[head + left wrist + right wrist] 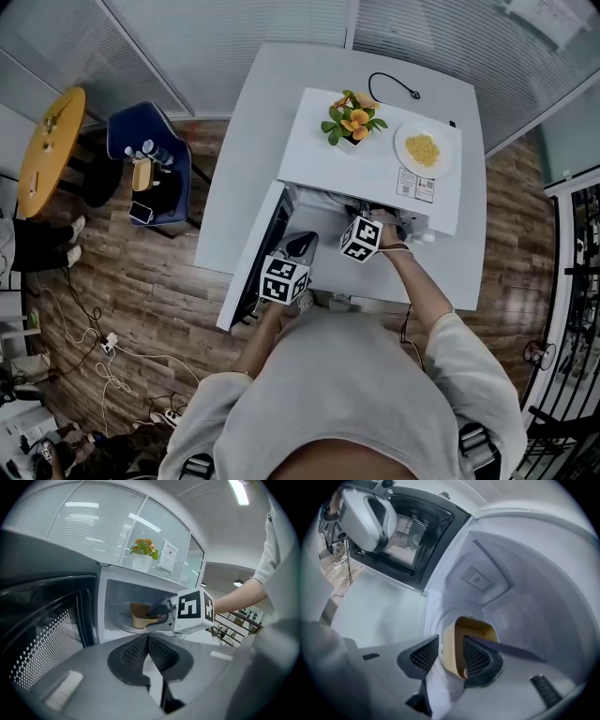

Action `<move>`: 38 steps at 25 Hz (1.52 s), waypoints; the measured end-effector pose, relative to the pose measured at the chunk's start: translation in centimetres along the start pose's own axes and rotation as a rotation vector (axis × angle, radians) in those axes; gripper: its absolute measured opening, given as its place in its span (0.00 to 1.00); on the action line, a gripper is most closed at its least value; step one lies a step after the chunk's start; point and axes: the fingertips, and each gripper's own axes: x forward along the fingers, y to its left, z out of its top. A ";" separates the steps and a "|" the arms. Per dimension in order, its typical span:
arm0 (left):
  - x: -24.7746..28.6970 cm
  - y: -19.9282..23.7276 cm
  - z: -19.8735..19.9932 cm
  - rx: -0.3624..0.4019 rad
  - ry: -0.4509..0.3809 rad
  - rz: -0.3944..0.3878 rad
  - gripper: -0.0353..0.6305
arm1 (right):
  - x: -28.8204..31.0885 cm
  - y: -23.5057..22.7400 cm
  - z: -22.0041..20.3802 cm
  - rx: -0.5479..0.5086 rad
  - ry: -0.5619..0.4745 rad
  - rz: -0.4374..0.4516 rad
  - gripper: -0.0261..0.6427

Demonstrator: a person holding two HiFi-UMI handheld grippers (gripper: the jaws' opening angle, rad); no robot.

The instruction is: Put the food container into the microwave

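A tan food container (476,629) rests on the turntable inside the white microwave (361,178). My right gripper (451,642) reaches into the cavity and is shut on the container's near wall, one jaw inside it and one outside. The left gripper view shows the same container (138,616) with the right gripper (158,612) on it. The microwave door (253,267) hangs open to the left. My left gripper (148,638) is shut on nothing and hovers in front of the opening, beside the door; its marker cube (284,278) shows in the head view.
A potted plant (352,117) and a plate of yellow food (424,150) stand on top of the microwave. A black cable (394,84) lies on the white table behind it. A blue chair (150,164) and a yellow round table (47,150) stand to the left.
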 end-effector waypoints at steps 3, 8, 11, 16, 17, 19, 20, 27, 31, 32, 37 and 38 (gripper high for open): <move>-0.2 -0.1 0.0 0.006 0.002 -0.003 0.07 | -0.6 -0.2 0.4 0.004 -0.010 -0.027 0.24; -0.4 -0.4 -0.1 0.018 0.001 -0.013 0.07 | -1.5 0.0 0.8 0.017 -0.022 -0.049 0.22; -0.6 -0.8 0.0 0.025 -0.001 -0.021 0.07 | -2.2 0.3 0.8 0.027 -0.024 -0.067 0.13; -0.6 -1.2 -0.1 0.037 0.000 -0.035 0.07 | -3.3 1.2 0.8 0.066 -0.027 -0.062 0.09; -0.6 -1.2 -0.1 0.039 0.001 -0.037 0.07 | -3.5 1.3 0.7 0.077 -0.027 -0.059 0.08; -0.6 -1.4 -0.1 0.044 0.002 -0.041 0.07 | -4.0 1.7 0.6 0.105 -0.028 -0.053 0.07; -0.6 -1.6 -0.1 0.047 0.002 -0.044 0.07 | -4.3 1.9 0.5 0.122 -0.029 -0.049 0.06; -0.4 -2.8 0.0 0.070 0.000 -0.068 0.07 | -6.5 2.9 -0.4 0.308 -0.051 -0.033 0.06; 0.1 -3.4 0.2 0.083 0.002 -0.081 0.07 | -7.7 2.9 -1.1 0.426 -0.076 -0.037 0.06; 0.2 -3.5 0.3 0.086 0.001 -0.084 0.07 | -8.1 2.7 -1.2 0.459 -0.086 -0.040 0.06; 0.7 -4.1 0.9 0.103 0.000 -0.097 0.07 | -10.3 1.8 -1.8 0.619 -0.149 -0.062 0.06; 0.9 -4.2 1.0 0.106 -0.001 -0.099 0.07 | -10.8 1.5 -2.0 0.647 -0.162 -0.068 0.06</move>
